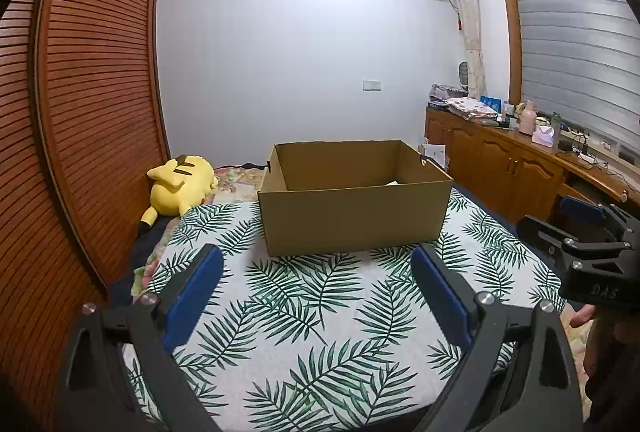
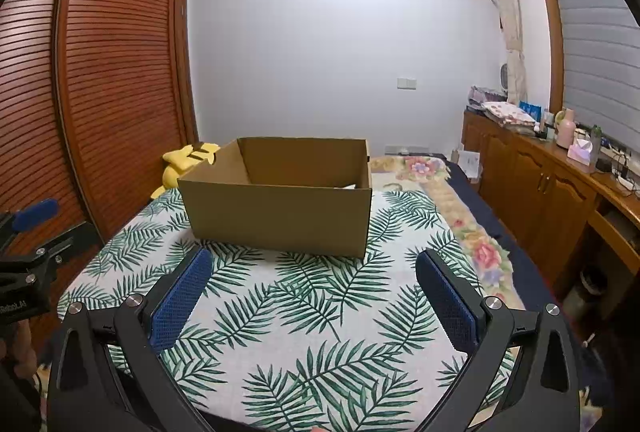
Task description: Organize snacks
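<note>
While both grippers are held low over the leaf-print cloth [image 1: 320, 312], each points forward toward the cardboard box [image 1: 352, 216]. The left gripper [image 1: 318, 268] is level, its blue-padded fingers [image 1: 192, 296] spread wide with nothing between them. The right gripper [image 2: 314, 270] is in the same attitude: fingers [image 2: 180, 300] wide apart and gripping nothing. In the left wrist view the right gripper appears at the right edge, beside and slightly ahead of the left; in the right wrist view the left gripper shows at the left edge (only part of each is visible).

The box stands upright on the cloth, top open, just beyond both sets of fingertips and not touched by either. A small pale object [image 2: 346, 186] shows at the box's inner right side; what it is cannot be told. No snack can be made out elsewhere on the cloth.

A yellow plush toy [image 1: 180, 184] lies on the bed to the left of the box, against the slatted wooden doors [image 1: 92, 92].
</note>
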### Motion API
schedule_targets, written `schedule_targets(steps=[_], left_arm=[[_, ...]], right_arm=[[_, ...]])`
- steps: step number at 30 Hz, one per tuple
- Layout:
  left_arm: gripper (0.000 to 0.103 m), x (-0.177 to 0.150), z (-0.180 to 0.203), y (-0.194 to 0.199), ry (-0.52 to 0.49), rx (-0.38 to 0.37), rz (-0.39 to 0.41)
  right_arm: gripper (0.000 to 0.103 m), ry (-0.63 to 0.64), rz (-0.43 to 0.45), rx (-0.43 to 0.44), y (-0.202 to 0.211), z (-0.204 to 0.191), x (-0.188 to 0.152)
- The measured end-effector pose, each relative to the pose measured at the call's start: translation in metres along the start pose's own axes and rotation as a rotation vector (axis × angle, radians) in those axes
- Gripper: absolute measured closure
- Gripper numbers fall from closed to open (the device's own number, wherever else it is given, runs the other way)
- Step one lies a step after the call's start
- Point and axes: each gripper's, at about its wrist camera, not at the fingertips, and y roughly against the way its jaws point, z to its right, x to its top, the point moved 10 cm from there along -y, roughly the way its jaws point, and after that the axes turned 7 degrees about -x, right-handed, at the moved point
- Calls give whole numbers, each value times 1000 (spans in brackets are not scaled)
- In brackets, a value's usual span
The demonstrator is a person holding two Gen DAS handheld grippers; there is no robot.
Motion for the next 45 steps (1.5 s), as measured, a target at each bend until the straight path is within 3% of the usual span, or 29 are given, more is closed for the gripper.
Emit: schedule_targets(steps=[45], left_arm=[[7, -2, -1, 0, -12, 17, 4]], right_arm=[[0, 4, 9, -18, 1, 1, 1]])
